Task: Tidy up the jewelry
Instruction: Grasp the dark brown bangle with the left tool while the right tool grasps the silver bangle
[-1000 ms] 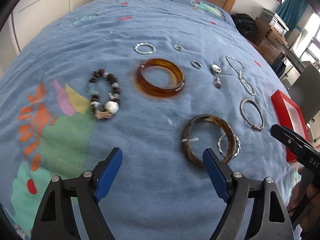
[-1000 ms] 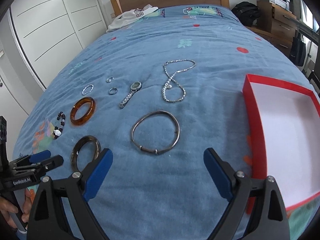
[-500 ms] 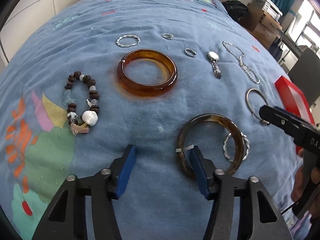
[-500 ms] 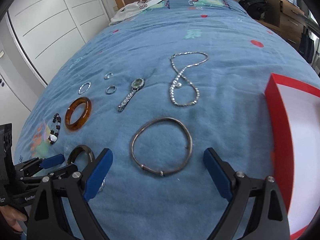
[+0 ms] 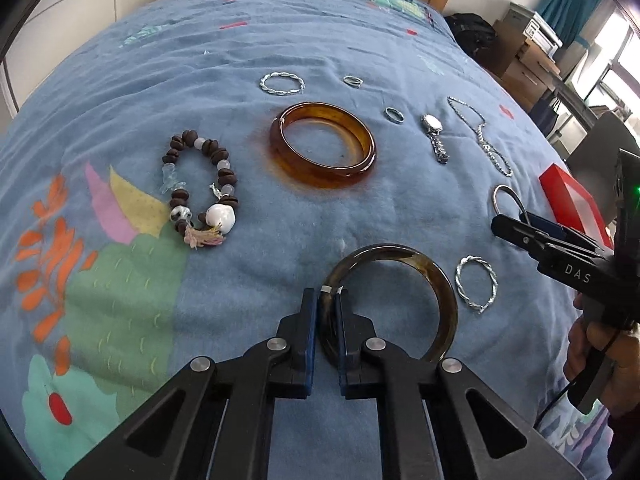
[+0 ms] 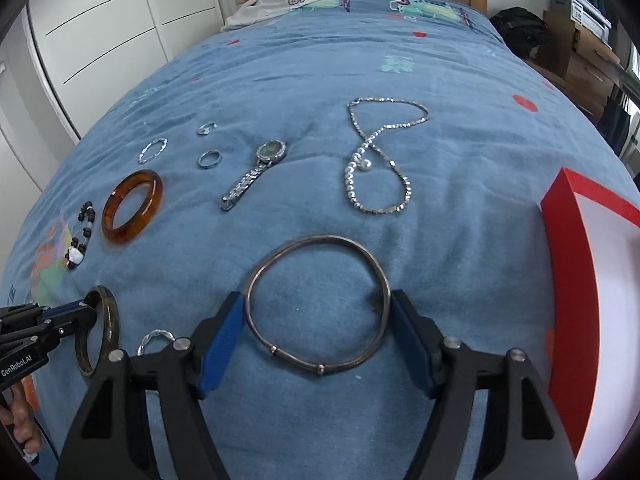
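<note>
The left gripper pinches the dark bangle at lower centre; the right gripper, jaws closing, brackets the silver bangle without a clear squeeze. The red box at right looks empty, so every piece remains on the bedspread.

Both your wrist cams look steeply down the bed from close up, sharing the amber bangle and watch.
</note>
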The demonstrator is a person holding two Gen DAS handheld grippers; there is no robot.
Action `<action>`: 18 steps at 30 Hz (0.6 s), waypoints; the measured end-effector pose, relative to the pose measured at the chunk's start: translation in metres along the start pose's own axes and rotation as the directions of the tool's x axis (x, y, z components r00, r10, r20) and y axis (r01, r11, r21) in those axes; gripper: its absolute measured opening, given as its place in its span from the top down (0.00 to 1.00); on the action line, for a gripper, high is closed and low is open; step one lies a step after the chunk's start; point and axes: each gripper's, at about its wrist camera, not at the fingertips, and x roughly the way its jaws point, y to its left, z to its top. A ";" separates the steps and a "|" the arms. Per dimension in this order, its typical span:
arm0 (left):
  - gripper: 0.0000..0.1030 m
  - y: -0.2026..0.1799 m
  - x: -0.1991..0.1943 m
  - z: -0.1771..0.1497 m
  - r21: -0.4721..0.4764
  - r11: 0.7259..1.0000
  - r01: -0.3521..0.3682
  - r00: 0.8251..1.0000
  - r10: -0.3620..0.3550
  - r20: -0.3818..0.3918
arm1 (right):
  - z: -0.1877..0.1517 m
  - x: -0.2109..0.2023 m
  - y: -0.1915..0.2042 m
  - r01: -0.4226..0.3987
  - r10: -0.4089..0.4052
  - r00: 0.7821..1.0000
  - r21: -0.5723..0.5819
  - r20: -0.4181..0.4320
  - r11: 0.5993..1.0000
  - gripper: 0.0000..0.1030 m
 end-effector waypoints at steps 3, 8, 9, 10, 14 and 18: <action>0.92 0.000 -0.009 -0.001 -0.002 1.000 -0.001 1.000 0.001 0.011 | 0.000 -0.010 0.001 -0.014 0.014 1.000 0.010 0.027 1.000 0.32; 0.92 0.003 -0.029 0.000 0.005 1.000 -0.010 0.999 0.009 0.037 | 0.003 -0.033 0.007 -0.028 0.027 0.997 0.012 0.073 1.000 0.32; 0.92 0.001 -0.033 0.002 0.009 1.000 -0.012 0.999 0.011 0.043 | 0.004 -0.040 0.007 -0.033 0.032 0.996 0.016 0.085 0.999 0.32; 0.92 0.000 -0.036 0.003 0.013 1.000 -0.013 0.999 0.012 0.048 | 0.006 -0.047 0.006 -0.037 0.035 0.995 0.021 0.098 0.999 0.32; 0.92 -0.014 -0.048 0.009 0.038 0.999 -0.006 0.998 0.004 0.061 | 0.011 -0.073 0.002 -0.037 0.032 0.990 0.030 0.139 0.999 0.32; 0.92 -0.039 -0.053 0.016 0.074 0.997 0.021 0.998 -0.025 0.060 | 0.011 -0.103 -0.018 -0.023 0.012 0.984 0.061 0.177 0.998 0.32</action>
